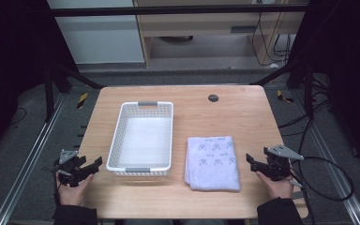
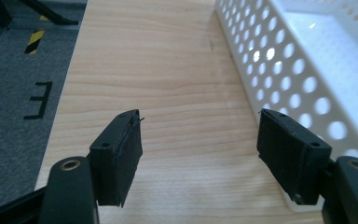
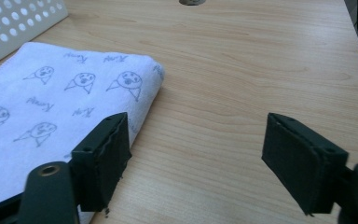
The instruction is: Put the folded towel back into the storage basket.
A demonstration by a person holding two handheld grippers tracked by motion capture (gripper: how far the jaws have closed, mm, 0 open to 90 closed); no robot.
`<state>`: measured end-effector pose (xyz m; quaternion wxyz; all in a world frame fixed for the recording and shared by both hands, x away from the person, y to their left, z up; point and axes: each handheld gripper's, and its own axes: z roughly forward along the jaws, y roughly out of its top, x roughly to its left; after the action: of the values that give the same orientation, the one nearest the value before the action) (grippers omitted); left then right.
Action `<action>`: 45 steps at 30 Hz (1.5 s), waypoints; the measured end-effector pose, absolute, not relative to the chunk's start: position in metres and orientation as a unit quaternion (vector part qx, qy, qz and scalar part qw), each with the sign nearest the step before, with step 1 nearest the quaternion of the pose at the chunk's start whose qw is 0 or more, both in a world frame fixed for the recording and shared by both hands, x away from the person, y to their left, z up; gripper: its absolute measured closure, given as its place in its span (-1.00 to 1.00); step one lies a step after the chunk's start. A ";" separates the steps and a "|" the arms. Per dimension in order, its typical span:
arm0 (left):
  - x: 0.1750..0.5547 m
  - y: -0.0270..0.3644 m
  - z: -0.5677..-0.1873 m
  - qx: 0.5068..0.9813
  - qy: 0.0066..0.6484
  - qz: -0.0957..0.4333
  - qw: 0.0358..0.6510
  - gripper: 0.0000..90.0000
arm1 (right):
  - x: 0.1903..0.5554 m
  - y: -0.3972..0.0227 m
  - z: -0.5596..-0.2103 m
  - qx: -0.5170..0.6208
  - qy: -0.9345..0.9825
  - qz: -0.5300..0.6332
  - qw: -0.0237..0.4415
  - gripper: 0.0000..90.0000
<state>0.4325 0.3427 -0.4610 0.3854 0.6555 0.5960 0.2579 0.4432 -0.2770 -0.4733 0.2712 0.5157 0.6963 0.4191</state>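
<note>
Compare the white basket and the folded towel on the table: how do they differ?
The basket is rigid, with perforated walls and grey handles; the towel is soft cloth, folded flat. The basket is plain white and empty; the towel is pale lilac with small printed faces and words. The basket lies nearer the left gripper, the towel nearer the right gripper. Both are rectangular, rest side by side on the wooden table, and neither is touched.

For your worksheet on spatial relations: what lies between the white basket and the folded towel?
Nothing: the high view shows only a bare strip of table between the white basket and the folded towel.
</note>
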 end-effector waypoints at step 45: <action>0.414 0.269 -0.418 0.691 0.509 0.264 0.440 -0.33 | 0.441 -0.268 -0.440 0.490 0.694 0.458 0.263 -0.15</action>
<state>0.4143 0.2688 -0.4177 0.4396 0.6915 0.5087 0.2644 0.4408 -0.2681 -0.4400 0.2632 0.4898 0.6938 0.4577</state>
